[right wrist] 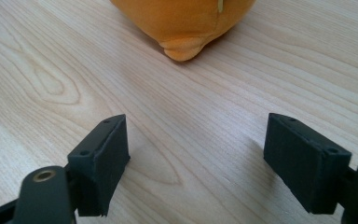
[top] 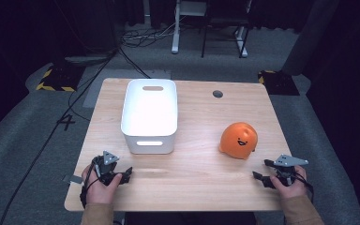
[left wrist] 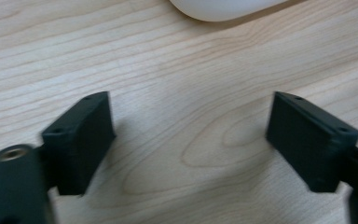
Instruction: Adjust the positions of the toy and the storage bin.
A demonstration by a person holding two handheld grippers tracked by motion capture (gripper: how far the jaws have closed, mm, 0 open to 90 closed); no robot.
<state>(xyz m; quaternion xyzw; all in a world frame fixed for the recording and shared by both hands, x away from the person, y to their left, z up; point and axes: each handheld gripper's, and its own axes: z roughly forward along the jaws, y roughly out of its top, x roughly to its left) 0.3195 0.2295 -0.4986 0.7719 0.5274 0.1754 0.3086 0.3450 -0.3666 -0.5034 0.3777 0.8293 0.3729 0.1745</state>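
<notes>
While both grippers (top: 122, 176) (top: 261, 170) gape empty, a round orange plush (top: 238, 139) sits near a glossy white bin (top: 149, 115).

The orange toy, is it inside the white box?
No, the orange toy sits on the table, to the right of the white box.
</notes>
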